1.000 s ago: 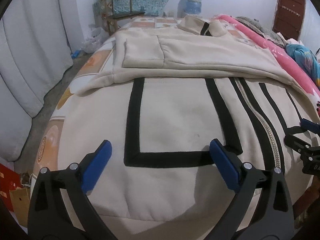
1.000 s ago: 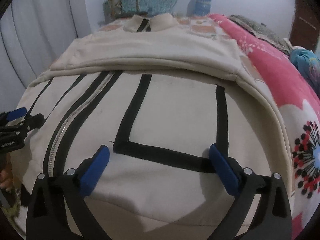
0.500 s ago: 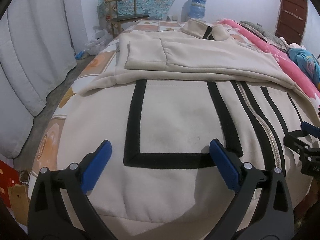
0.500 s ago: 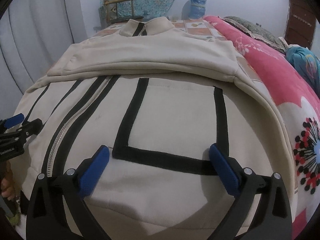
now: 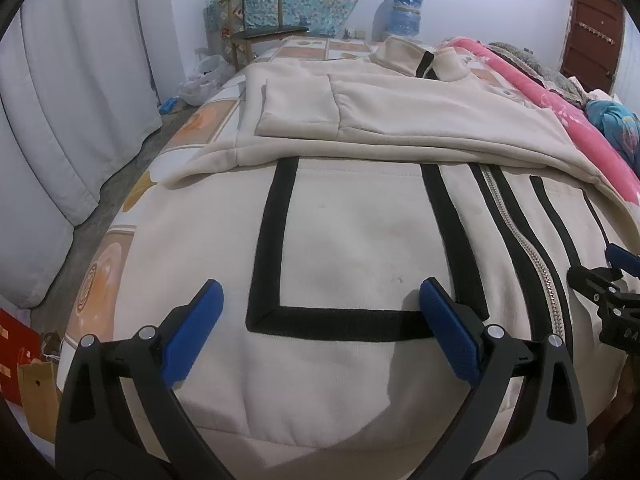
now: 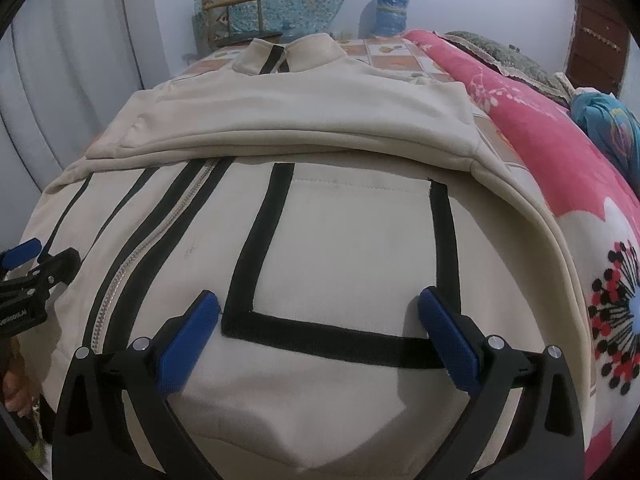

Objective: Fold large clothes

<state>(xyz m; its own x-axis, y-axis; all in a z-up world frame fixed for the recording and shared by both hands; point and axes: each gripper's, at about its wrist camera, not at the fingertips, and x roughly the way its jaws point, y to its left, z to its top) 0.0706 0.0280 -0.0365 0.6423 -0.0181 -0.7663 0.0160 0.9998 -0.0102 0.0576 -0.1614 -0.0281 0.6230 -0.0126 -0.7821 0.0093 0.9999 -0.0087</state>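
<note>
A cream zip-up jacket [image 5: 360, 248] with black stripes and black-edged pockets lies front up on the bed, its sleeves folded across the chest. The same jacket [image 6: 344, 240] fills the right wrist view. My left gripper [image 5: 320, 312] hangs open just above the lower left pocket, nothing between its blue pads. My right gripper [image 6: 318, 320] is open over the other pocket, also holding nothing. Each gripper shows at the edge of the other's view: the right gripper [image 5: 604, 280] and the left gripper [image 6: 36, 264].
A patterned bed sheet [image 5: 100, 276] lies under the jacket, with a pink floral blanket [image 6: 560, 168] along the right side. A white curtain [image 5: 60, 100] hangs at left. A wooden chair [image 5: 256, 20], a water jug [image 5: 404, 12] and a brown door [image 5: 592, 28] stand at the back.
Both grippers have pulled back and risen slightly from the jacket, so more of the room shows above it. Both stay open; the jacket has not moved.
</note>
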